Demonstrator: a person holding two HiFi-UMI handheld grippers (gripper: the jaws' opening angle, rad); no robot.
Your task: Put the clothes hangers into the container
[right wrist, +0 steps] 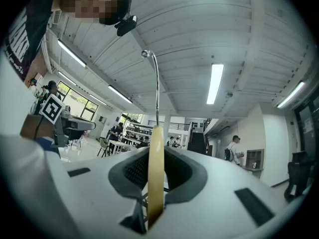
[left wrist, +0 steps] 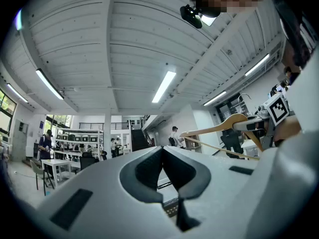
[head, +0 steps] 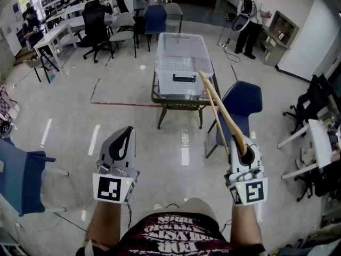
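A wooden clothes hanger (head: 221,111) with a metal hook (right wrist: 155,83) sticks up and forward from my right gripper (head: 246,143), which is shut on its lower end. In the right gripper view the hanger's wood (right wrist: 156,178) stands edge-on between the jaws of the right gripper (right wrist: 156,156). The same hanger (left wrist: 219,127) shows at the right of the left gripper view. My left gripper (head: 127,129) is held low at the left, shut with nothing in it (left wrist: 162,151). The clear lidded container (head: 170,84) stands on a small table (head: 160,97) a few steps ahead.
A blue chair (head: 242,103) stands just right of the table, and another blue chair (head: 21,175) is near my left. Office chairs (head: 96,25) and desks fill the back left. A person (head: 256,15) stands at the back right, and a white desk (head: 319,137) sits at the right.
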